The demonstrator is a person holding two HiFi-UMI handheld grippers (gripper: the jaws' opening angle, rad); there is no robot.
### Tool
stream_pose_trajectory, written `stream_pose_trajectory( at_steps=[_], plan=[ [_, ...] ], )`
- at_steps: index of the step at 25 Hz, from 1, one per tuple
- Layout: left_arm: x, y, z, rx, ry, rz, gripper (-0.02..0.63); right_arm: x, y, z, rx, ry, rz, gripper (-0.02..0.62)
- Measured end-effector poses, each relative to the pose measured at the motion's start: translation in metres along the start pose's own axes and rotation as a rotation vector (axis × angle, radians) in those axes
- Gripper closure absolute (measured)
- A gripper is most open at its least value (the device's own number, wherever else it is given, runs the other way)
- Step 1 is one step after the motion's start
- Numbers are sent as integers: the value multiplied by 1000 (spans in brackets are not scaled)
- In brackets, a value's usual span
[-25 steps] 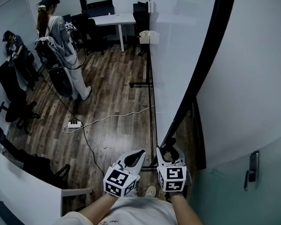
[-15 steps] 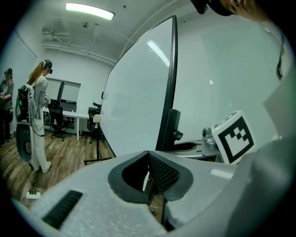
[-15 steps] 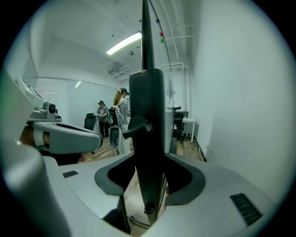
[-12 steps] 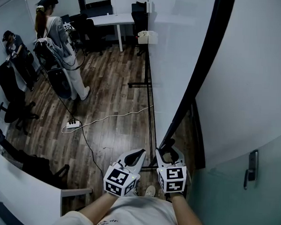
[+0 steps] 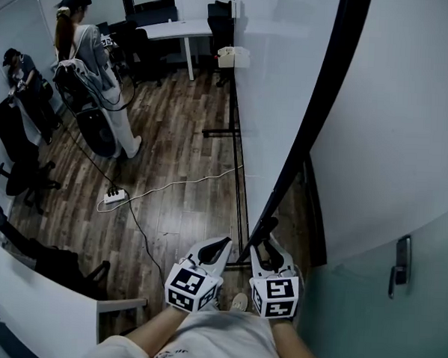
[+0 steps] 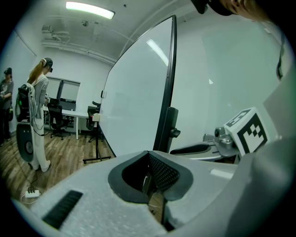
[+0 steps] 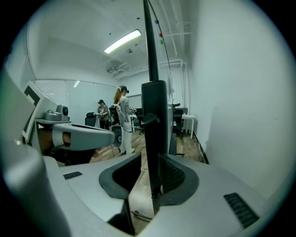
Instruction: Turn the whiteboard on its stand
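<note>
The dark wood-plank floor (image 5: pixel 181 135) fills the head view from 7 to 12 o'clock. A plain white wall (image 5: pixel 407 109) closes off the side from 1 to 3 o'clock. Between them the large white whiteboard in a black frame (image 5: pixel 281 88) stands nearly edge-on. It runs from the middle up to 12 o'clock, close along the wall, with only a narrow strip of floor between.

A pale teal door with a metal handle (image 5: pixel 367 309) sits at 4 o'clock, near the board's near end. A white desk (image 5: pixel 179 30) and black office chairs (image 5: pixel 141 47) stand at 11 o'clock. A standing person (image 5: pixel 95 63) and a seated person (image 5: pixel 23 74) are at 10 o'clock, well apart from the board. The stand's thin black floor rail (image 5: pixel 242 190) runs under the board. A white cable (image 5: pixel 186 184) crosses the floor to it from a white power strip (image 5: pixel 114 197) at 9 o'clock.

At 6 o'clock the right gripper (image 5: pixel 265 242) has the frame's black upright post (image 7: pixel 154 120) between its jaws, which have just been closing. One pad lies against the post and a sliver of floor shows beside the other, so the post is not clamped. The left gripper (image 5: pixel 219 247), just beside it toward 7 o'clock, holds nothing, its jaw tips together. From 8 to 11 o'clock only the cable and strip lie on the floor near the board.
</note>
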State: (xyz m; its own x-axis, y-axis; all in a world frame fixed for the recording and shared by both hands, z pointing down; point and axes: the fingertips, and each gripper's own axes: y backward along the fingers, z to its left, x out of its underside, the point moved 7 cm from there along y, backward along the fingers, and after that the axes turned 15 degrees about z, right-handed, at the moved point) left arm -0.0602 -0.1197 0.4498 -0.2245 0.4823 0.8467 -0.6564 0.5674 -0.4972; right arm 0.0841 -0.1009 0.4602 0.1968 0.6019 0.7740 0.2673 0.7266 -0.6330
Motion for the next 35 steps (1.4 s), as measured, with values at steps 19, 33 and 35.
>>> stream_pose_trajectory(
  at_steps=[19, 33, 35],
  plan=[
    [1, 19, -8, 6, -3, -7, 595, -6, 17, 19, -31, 13, 0, 588],
    [8, 23, -11, 11, -7, -6, 595, 0, 18, 29, -62, 30, 4, 589],
    [12, 23, -13, 12, -11, -5, 595, 4, 17, 30, -64, 30, 4, 589]
  ],
)
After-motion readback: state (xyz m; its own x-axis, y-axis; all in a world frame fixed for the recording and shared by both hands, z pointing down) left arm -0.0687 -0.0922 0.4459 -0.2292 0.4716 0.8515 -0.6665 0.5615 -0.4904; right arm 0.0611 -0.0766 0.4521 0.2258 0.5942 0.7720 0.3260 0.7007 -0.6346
